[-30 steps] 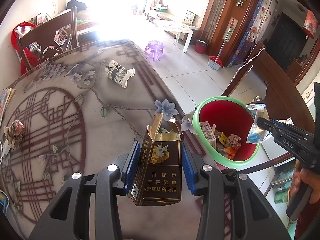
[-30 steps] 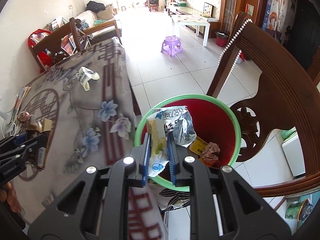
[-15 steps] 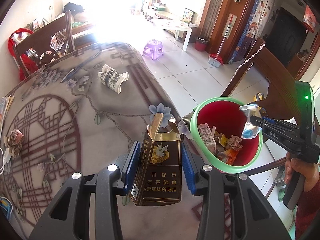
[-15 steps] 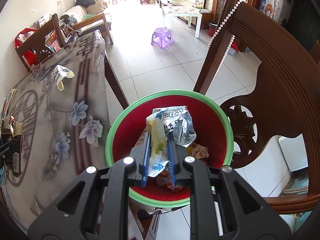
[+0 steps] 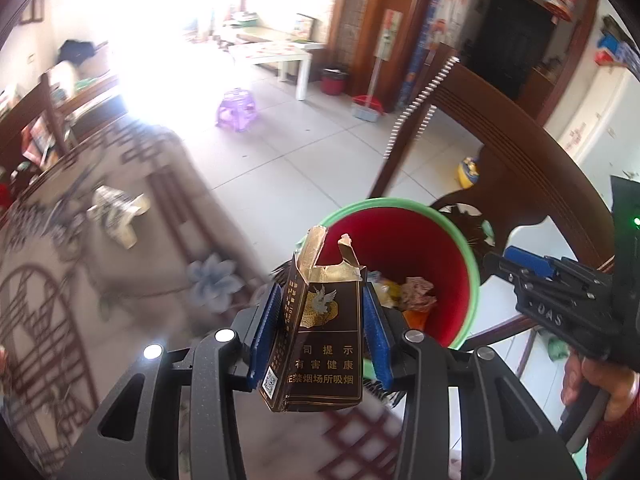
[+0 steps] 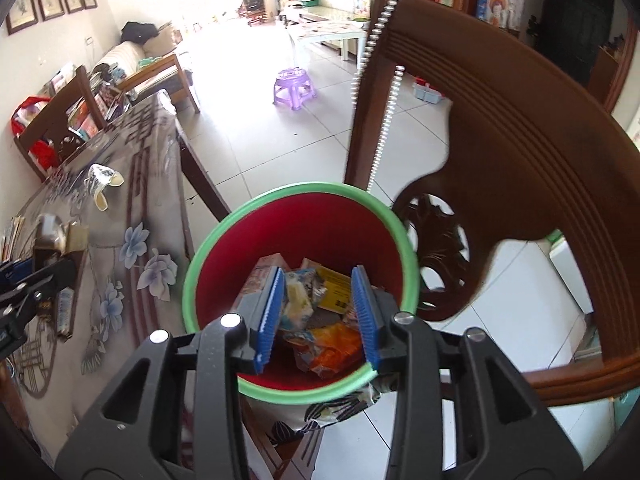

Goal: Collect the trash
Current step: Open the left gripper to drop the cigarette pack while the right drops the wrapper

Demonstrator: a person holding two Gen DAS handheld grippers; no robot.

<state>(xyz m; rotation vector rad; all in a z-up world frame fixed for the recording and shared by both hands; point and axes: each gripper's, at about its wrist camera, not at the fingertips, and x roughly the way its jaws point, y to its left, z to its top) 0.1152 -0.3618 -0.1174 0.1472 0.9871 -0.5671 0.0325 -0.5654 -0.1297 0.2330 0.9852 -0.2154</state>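
Jaws of the left gripper (image 5: 320, 332) clamped an upright cigarette box (image 5: 320, 344), long axis vertical, with the red bin (image 5: 460, 240) just ahead and to its right. Right gripper (image 6: 318, 312) jaws were opening above the bin with nothing between them. One crumpled wrapper (image 6: 102, 182) lay far off on the desk (image 6: 132, 200)

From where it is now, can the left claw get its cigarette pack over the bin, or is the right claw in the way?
Probably yes. The left claw grips the cigarette pack at the bin rim's near edge. The right claw, jaws opening and empty, hangs over the bin and may crowd it.
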